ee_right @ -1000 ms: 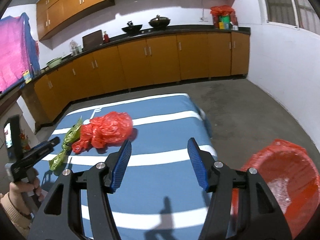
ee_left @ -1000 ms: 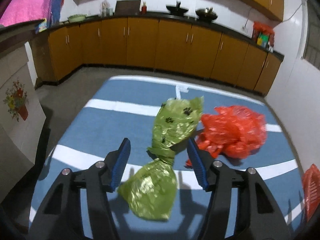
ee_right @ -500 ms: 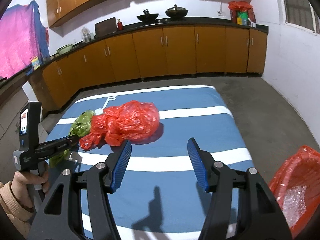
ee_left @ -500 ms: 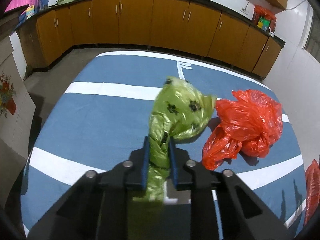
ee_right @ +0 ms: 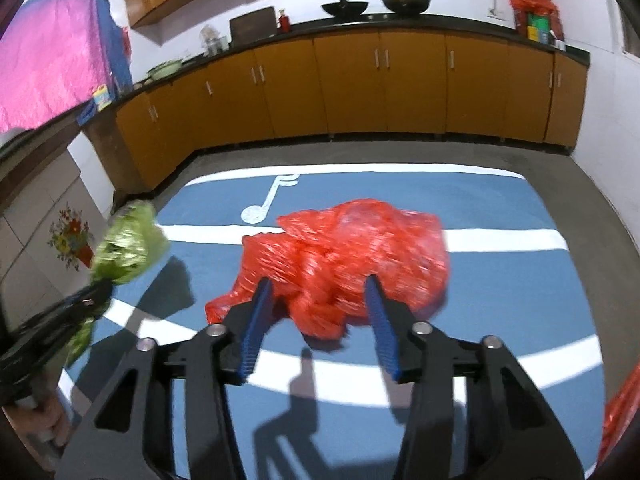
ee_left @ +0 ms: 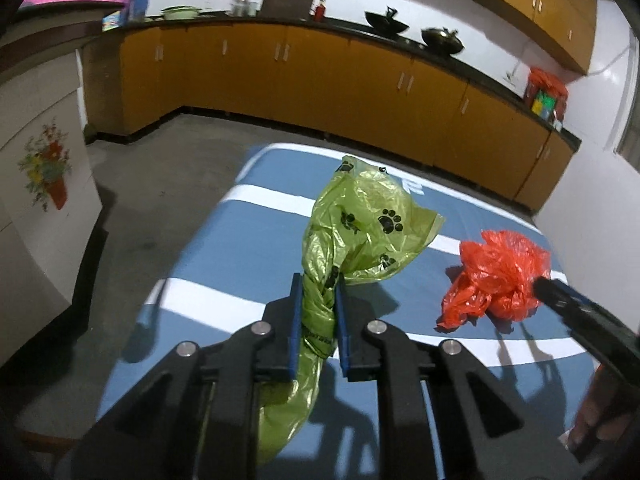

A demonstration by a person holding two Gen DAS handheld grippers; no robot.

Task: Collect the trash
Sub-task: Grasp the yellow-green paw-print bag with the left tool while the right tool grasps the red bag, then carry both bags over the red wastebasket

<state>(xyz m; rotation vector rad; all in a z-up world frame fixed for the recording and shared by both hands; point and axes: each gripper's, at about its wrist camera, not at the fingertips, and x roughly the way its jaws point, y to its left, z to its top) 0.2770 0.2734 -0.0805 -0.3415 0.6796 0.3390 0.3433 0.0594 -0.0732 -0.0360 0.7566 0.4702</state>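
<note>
A green paw-print bag [ee_left: 372,224] hangs off the blue striped table [ee_left: 240,248], lifted by its twisted neck. My left gripper [ee_left: 318,280] is shut on that neck, and the bag's tail droops under the fingers. A crumpled red plastic bag [ee_right: 352,240] lies on the table. My right gripper [ee_right: 318,284] straddles its near end with the jaws closing; the blue pads stand at the bag's sides without visibly squeezing it. The left wrist view shows the red bag [ee_left: 500,276] with the right gripper [ee_left: 548,290] at its right edge. The right wrist view has the green bag [ee_right: 128,240] at the left.
Orange kitchen cabinets [ee_right: 380,88] line the far walls beyond a grey floor. A white cabinet with a flower sticker [ee_left: 44,172] stands left of the table. A red basket [ee_right: 624,412] shows at the lower right edge. A person's hand [ee_left: 596,420] holds the right gripper.
My left gripper shut on the green bag's neck and raised it off the table. My right gripper moved in over the red bag and its jaws narrowed around it.
</note>
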